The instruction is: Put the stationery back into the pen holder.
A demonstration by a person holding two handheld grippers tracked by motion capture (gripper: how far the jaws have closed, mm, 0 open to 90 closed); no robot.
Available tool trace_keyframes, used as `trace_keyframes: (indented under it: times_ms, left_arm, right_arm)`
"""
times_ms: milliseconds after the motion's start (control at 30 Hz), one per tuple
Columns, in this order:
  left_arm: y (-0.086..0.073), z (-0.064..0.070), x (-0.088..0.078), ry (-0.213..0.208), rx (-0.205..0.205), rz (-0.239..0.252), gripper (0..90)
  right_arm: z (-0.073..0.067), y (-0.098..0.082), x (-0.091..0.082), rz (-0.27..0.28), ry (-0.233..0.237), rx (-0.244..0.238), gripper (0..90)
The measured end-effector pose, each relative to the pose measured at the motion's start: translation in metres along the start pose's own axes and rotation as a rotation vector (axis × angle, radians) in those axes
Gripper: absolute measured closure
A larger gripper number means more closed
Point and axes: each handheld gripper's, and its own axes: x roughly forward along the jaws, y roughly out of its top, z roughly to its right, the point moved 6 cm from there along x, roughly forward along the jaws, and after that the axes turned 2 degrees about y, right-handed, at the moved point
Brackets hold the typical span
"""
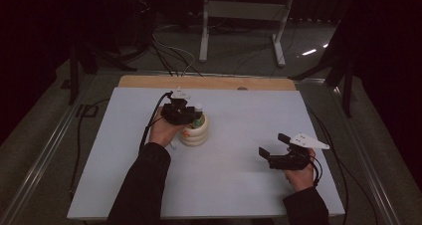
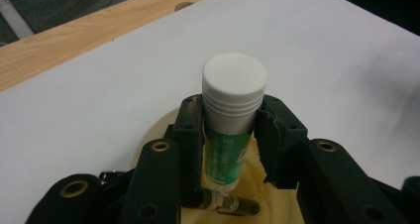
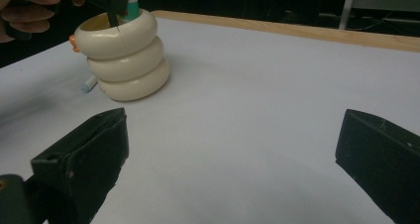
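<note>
Above the ringed cream holder (image 1: 194,131), we see the left claw (image 2: 232,130) clamped on a white-capped green tube (image 2: 230,116), upright for the holder; the right claw (image 3: 233,159) waits wide over bare worktop (image 3: 257,95).

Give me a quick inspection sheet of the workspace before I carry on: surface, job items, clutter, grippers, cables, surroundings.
Surface: white board on a wooden table, bare wood strip along the far edge.
Job's things: green-labelled tube with white cap upright over a cream ringed holder; a dark pen-like item lies inside the holder.
Clutter: a small light-blue-tipped item on the board beside the holder's base.
Grippers: left gripper shut on the tube below its cap; right gripper open, hovering over bare board.
Cables: one trails from each gripper; more lie on the floor beyond.
Surroundings: dark room, white desk frame behind the table.
</note>
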Motion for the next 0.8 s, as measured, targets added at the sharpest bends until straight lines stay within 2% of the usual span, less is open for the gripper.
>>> trace_keyframes:
  times_ms: [367, 733, 800]
  left_arm:
    - [-0.0090, -0.0021, 0.0026, 0.007, 0.000, -0.030, 65.3]
    - [-0.0091, -0.0017, 0.0027, 0.006, 0.000, -0.035, 64.4]
    - [-0.0094, -0.0014, 0.0028, 0.017, 0.013, -0.041, 64.3]
  right_arm:
    - [0.0002, -0.0002, 0.0001, -0.002, 0.000, 0.000, 0.4]
    - [-0.0002, -0.0004, 0.0005, -0.004, 0.002, -0.002, 0.4]
    - [-0.0003, -0.0004, 0.0005, -0.004, 0.003, -0.001, 0.4]
